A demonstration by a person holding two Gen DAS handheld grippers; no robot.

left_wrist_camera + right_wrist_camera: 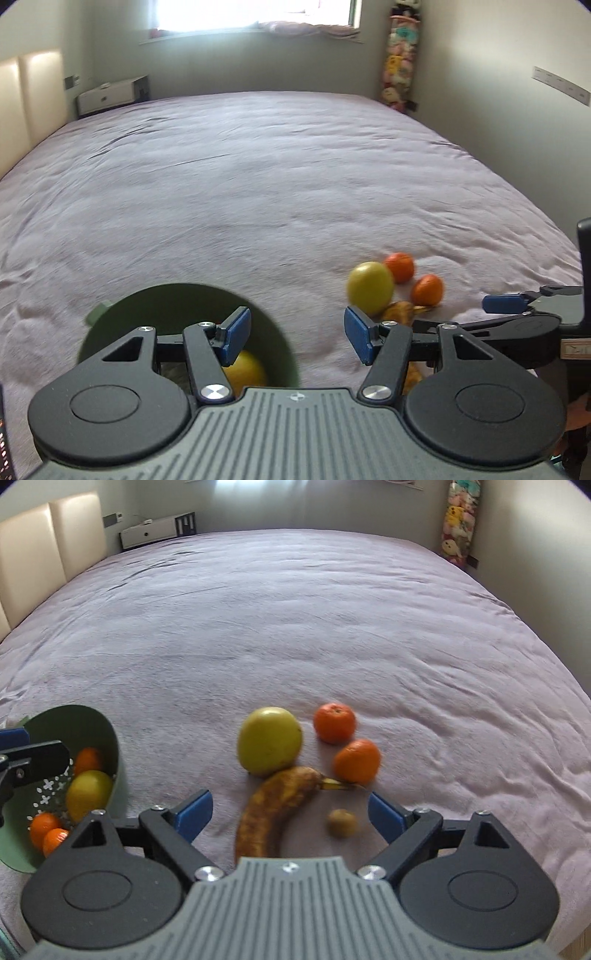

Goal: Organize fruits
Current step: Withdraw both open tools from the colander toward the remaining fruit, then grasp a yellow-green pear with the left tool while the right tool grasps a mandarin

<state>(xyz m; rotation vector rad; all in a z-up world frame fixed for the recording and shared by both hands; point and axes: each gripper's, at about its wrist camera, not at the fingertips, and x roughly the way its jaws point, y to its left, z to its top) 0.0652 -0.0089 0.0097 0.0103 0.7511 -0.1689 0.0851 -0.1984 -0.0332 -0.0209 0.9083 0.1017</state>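
On the far left of the bed (295,627) sits a green bowl (107,734) with little holes in its bottom. It already has fruit in it: a yellow lemon (88,794) and some small oranges (46,829). The left hand-held gripper (297,334) hangs just over the bowl's near right edge. Its blue fingers (236,334) are wide apart and hold nothing.

In the middle, the rest of the fruit lies in a little bunch on the pink bed cover. There is a big yellow apple (269,740), and a brown spotty banana (273,814) that touches it. Next to the banana lies a tiny brown fruit (341,823), maybe a kiwi, though it is blurry. Further right are two more oranges (334,722), close together.

The right hand-held gripper (290,818) is low over the banana and the tiny fruit. Its fingers are spread apart too, with nothing pinched between them.

I think the banana is the next fruit to go in the bowl. To do it well, put one finger on each side of the banana's fat middle, not its thin stem. Squeeze softly, because it looks very ripe and could squash. Keep the tiny fruit out of the way so it does not get pinched or rolled. Lift straight up, then carry it left to the bowl.
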